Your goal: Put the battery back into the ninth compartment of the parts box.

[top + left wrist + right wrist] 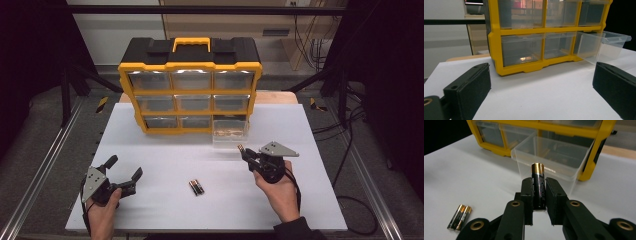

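Stowing seems underway: right gripper (539,192) grips a battery (538,187) just before the open drawer (554,157); next, lift over its rim. Left gripper (122,177) fingers spread, empty.

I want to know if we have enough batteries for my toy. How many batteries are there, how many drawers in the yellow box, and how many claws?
Batteries: 3, one in the right claw and two lying on the table.
Drawers in the yellow organizer: 9, with the bottom right drawer pulled out.
Claws: 2, counting the left claw.
Total: 14
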The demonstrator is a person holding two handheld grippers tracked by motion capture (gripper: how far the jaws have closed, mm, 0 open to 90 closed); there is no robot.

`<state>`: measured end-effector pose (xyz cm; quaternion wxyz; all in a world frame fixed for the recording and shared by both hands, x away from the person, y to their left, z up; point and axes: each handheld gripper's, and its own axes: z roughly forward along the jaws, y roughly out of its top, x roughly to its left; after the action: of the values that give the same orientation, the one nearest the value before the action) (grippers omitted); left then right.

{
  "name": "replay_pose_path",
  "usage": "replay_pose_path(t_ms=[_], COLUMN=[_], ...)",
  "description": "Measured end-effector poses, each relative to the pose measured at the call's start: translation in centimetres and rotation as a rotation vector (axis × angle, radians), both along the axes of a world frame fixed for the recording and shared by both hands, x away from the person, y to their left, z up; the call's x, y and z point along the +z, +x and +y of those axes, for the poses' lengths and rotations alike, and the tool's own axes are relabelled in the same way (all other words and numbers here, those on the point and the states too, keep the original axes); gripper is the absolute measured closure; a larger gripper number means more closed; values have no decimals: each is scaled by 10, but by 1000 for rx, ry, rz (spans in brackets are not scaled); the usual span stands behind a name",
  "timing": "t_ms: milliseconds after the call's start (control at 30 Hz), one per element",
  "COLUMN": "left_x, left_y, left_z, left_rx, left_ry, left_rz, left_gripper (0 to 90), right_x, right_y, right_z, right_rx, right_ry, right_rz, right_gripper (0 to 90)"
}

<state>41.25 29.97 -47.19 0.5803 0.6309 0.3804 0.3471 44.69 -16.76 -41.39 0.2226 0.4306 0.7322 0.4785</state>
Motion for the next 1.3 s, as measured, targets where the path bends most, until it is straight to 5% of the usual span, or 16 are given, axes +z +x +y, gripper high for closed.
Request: replay_pose_path(t_ms=[333,1300], left_x=[0,1], left_y=[-1,-1], left_z=[0,0], left_rx=[3,8], left_ry=[3,14], left_rz=[-2,-12], left_gripper=[15,14], right_x=[38,84], right_y=[18,73], right_z=[2,17], right_rx=[29,107], right_ry=[-69,-130], right_rz=[-35,23], right_gripper=[767,767])
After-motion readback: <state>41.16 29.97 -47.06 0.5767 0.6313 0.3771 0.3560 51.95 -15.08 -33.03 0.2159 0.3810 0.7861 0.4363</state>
